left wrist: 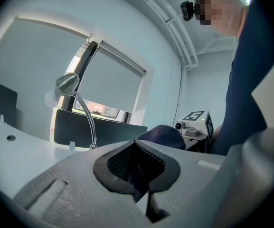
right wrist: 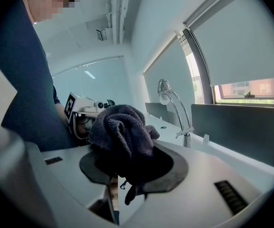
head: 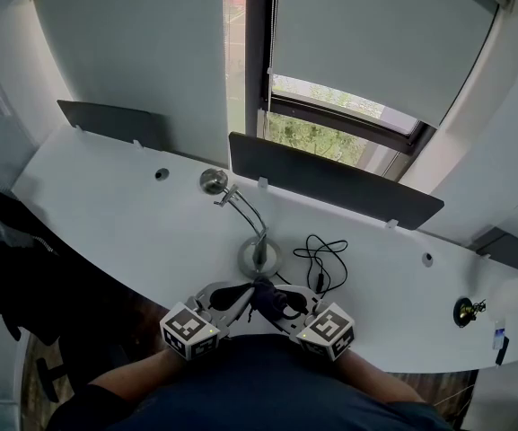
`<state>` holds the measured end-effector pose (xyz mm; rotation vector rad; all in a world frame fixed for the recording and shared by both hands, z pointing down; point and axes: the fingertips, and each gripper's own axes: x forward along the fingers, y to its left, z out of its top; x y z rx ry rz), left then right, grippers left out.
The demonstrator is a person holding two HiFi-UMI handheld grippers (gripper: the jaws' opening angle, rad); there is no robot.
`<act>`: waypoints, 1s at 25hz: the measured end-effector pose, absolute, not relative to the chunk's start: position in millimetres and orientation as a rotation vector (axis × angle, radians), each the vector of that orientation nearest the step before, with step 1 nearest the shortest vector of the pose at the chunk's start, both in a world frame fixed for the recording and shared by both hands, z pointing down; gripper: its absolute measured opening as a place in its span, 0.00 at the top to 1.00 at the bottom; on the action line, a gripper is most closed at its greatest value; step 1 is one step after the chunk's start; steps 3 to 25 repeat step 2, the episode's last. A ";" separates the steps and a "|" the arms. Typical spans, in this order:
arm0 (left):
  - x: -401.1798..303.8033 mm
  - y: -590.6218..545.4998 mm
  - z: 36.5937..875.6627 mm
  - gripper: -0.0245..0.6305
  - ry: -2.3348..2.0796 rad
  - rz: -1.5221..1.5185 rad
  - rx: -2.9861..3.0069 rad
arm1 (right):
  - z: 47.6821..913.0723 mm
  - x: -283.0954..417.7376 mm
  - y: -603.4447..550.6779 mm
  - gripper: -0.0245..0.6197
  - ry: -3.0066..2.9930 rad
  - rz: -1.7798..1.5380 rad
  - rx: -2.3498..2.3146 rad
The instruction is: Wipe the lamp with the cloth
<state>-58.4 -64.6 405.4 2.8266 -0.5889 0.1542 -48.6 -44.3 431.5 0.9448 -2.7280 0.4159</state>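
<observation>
A silver gooseneck lamp stands on the white desk (head: 106,205), its head (head: 212,180) to the left and its round base (head: 259,259) nearer me. The lamp also shows in the left gripper view (left wrist: 68,83) and the right gripper view (right wrist: 164,87). A dark blue-grey cloth (head: 263,300) is bunched between both grippers just in front of the base. My right gripper (right wrist: 127,160) is shut on the cloth (right wrist: 120,127), which bulges over its jaws. My left gripper (left wrist: 137,148) is shut on a thin edge of the cloth (left wrist: 163,133). In the head view the left gripper (head: 243,298) and the right gripper (head: 278,302) meet at the cloth.
A black cable (head: 323,260) lies coiled right of the lamp base. Dark divider panels (head: 330,182) stand along the desk's far edge below the window. A small black object (head: 465,311) sits at the far right. Dark clothing (head: 7,250) hangs at the left.
</observation>
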 end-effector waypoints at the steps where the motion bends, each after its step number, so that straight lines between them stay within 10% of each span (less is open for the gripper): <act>1: -58.4 -64.8 405.5 0.95 -0.589 0.155 2.827 | 431.9 -48.4 -44.3 0.72 -2.727 0.417 0.945; 25: -58.4 -64.9 405.7 0.95 -0.590 0.155 2.827 | 432.3 -48.3 -44.4 0.72 -2.726 0.419 0.944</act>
